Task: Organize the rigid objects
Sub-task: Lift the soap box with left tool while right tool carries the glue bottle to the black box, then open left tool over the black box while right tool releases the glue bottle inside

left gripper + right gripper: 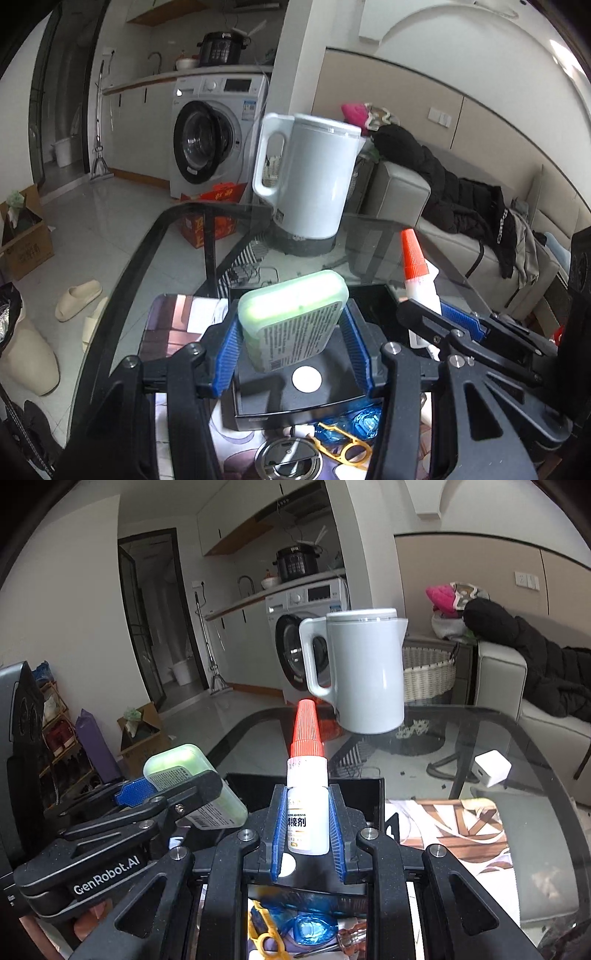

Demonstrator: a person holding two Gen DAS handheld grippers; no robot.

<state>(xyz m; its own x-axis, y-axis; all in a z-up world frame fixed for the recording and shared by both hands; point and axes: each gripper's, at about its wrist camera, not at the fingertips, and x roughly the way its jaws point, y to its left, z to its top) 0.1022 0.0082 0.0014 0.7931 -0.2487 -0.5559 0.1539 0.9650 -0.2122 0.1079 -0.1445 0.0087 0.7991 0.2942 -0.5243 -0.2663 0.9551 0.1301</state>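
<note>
My left gripper [291, 325] is shut on a pale green plastic case [291, 317] with a printed label and holds it above an open black box [332, 398]. My right gripper [307, 827] is shut on a white glue bottle [307, 812] with a red ribbed cap, held upright over the same black box [369, 794]. The glue bottle also shows in the left wrist view [419, 273], and the green case in the right wrist view [192, 775]. The two grippers are side by side, the left one to the left.
A white electric kettle [310, 173] stands on the glass table [424, 240] beyond the box. A white charger cube [491, 768] lies on the right. Near me lie a blue item [310, 926], yellow scissors [343, 446] and a round metal lid [288, 461].
</note>
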